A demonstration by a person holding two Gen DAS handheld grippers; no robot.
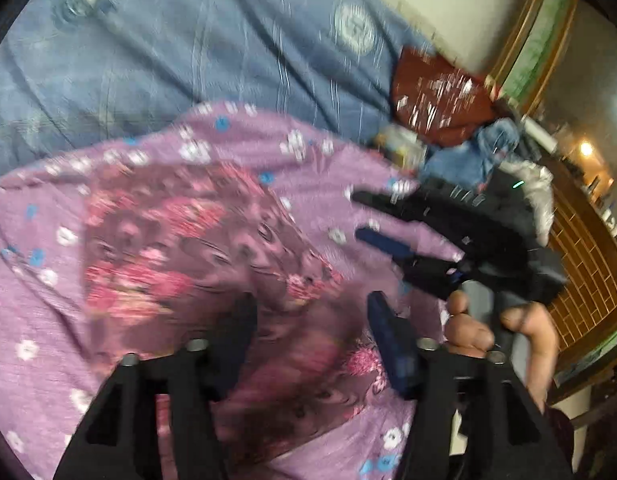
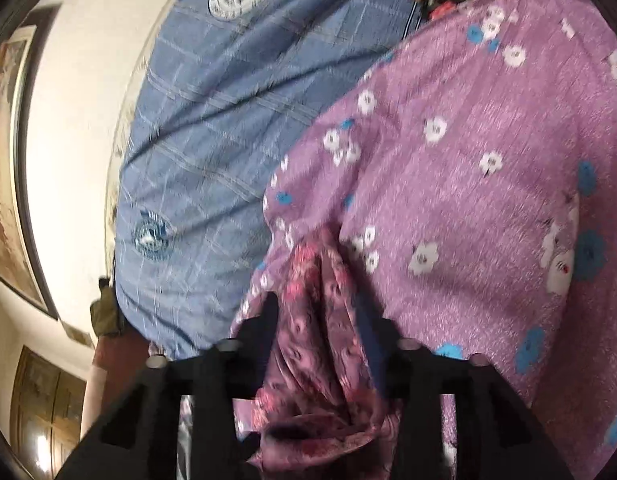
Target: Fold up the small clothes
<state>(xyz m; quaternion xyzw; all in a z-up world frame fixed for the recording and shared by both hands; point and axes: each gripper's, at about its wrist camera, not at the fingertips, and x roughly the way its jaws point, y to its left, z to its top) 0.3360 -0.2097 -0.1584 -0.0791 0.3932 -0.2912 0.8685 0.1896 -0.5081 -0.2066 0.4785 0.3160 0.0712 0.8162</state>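
A small pink and maroon floral garment (image 1: 196,248) lies spread on a purple flowered sheet (image 1: 36,320). My left gripper (image 1: 312,320) hovers over the garment's near part with its jaws apart and nothing between them. The right gripper (image 1: 364,216) shows in the left wrist view at the right, held by a hand (image 1: 468,328). In the right wrist view my right gripper (image 2: 320,316) is shut on a bunched fold of the garment (image 2: 308,360), which hangs between the fingers. The purple sheet (image 2: 488,200) fills the right side there.
A blue checked bedcover (image 1: 168,60) lies beyond the purple sheet, also in the right wrist view (image 2: 212,120). A red cloth (image 1: 440,96), blue clothes (image 1: 468,156) and a dark jacket (image 1: 508,232) are piled at the right. A wooden lattice bed frame (image 1: 584,264) stands beyond.
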